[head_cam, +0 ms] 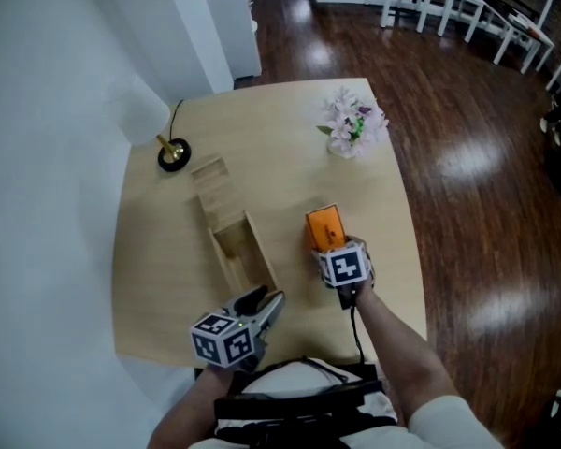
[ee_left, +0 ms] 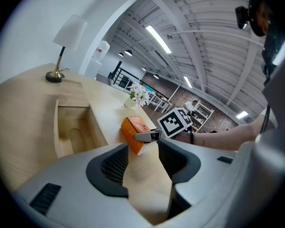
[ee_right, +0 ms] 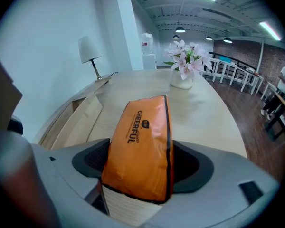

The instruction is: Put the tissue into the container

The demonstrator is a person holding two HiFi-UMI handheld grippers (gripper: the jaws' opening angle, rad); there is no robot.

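An orange tissue pack (head_cam: 323,227) stands on the light wood table, right of an open wooden box container (head_cam: 262,251). My right gripper (head_cam: 329,248) reaches it from the near side. In the right gripper view the pack (ee_right: 142,146) fills the gap of the right gripper (ee_right: 140,163), both pads against its sides. My left gripper (head_cam: 266,299) hovers at the table's near edge, just before the box's near end. In its own view the left gripper (ee_left: 142,163) is open, with only bare table between its jaws. Ahead of it are the box (ee_left: 73,127) and the pack (ee_left: 135,132).
The box's lid (head_cam: 210,181) is slid back toward a lamp base (head_cam: 173,154) at the far left. A vase of flowers (head_cam: 353,124) stands at the table's far right corner. A white wall runs along the left; dark wood floor lies to the right.
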